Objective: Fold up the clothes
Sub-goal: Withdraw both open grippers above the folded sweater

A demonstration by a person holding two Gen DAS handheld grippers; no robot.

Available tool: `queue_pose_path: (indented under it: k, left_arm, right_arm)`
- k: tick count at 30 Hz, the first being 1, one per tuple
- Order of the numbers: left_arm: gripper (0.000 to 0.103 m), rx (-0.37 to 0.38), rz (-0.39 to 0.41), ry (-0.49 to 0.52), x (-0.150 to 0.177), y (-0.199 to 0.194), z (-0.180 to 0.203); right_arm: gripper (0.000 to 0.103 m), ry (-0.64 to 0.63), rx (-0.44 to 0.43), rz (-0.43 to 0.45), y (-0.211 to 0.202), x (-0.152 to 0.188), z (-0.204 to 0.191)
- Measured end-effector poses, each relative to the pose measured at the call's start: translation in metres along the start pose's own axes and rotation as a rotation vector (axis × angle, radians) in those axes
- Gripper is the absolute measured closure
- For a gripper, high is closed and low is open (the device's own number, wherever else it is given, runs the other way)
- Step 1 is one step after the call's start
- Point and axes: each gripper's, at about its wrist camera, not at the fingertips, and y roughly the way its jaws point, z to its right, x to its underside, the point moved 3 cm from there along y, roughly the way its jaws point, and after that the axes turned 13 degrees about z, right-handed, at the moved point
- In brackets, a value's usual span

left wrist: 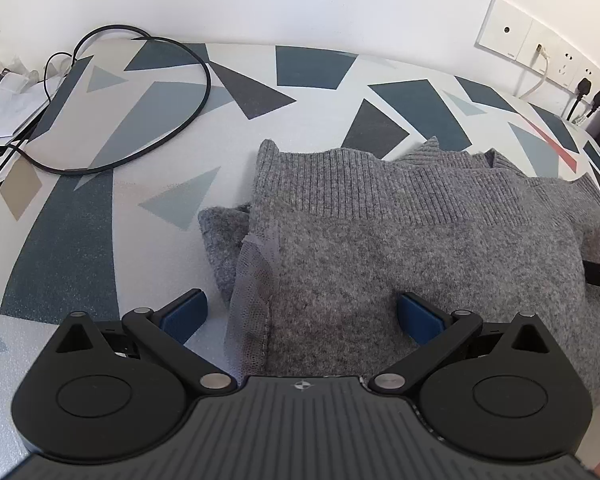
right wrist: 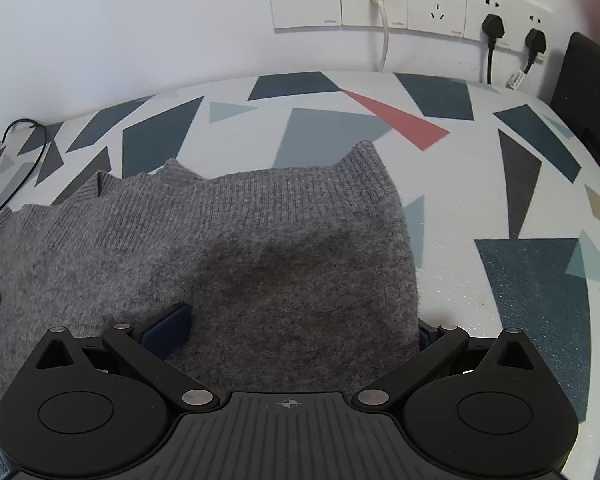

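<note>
A grey knit sweater (left wrist: 380,240) lies folded on the table, its ribbed hem toward the wall. A strip of grey mesh lining (left wrist: 252,280) shows at its left edge. My left gripper (left wrist: 300,314) is open wide over that left edge, one blue pad (left wrist: 186,312) on the table side and the other pad (left wrist: 418,318) on the knit. In the right wrist view the sweater (right wrist: 280,260) fills the centre. My right gripper (right wrist: 296,334) is open wide across its right part. Its left pad (right wrist: 168,332) sits on the fabric, while the sweater's edge mostly hides the right finger (right wrist: 423,336).
The table cover (left wrist: 100,220) has a blue, grey and red geometric print. A black cable (left wrist: 160,92) loops at the far left near papers (left wrist: 8,100). Wall sockets (right wrist: 400,0) with plugs sit behind the table. A black object (right wrist: 588,92) stands at the far right.
</note>
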Motion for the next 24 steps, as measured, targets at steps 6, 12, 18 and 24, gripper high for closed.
queue_pose_path:
  k: [6, 12, 18, 24]
  left_arm:
    - [0.0, -0.002, -0.002, -0.005, -0.0002, 0.0, 0.0005]
    - [0.0, -0.021, -0.029, -0.047, -0.0021, -0.0014, -0.0012]
    - [0.0, -0.023, -0.027, -0.033, 0.0012, -0.0041, -0.0006]
    - [0.0, -0.017, -0.052, -0.015, -0.0012, -0.0019, 0.0009]
  right_arm:
    - [0.001, 0.005, -0.002, 0.007, -0.0004, 0.0004, 0.0003]
    - [0.001, 0.014, 0.008, -0.004, -0.0008, -0.0012, 0.0014]
    - [0.001, 0.009, 0.005, 0.011, -0.0025, 0.0014, 0.002]
    - [0.001, 0.007, 0.017, 0.012, -0.0014, 0.0008, 0.0007]
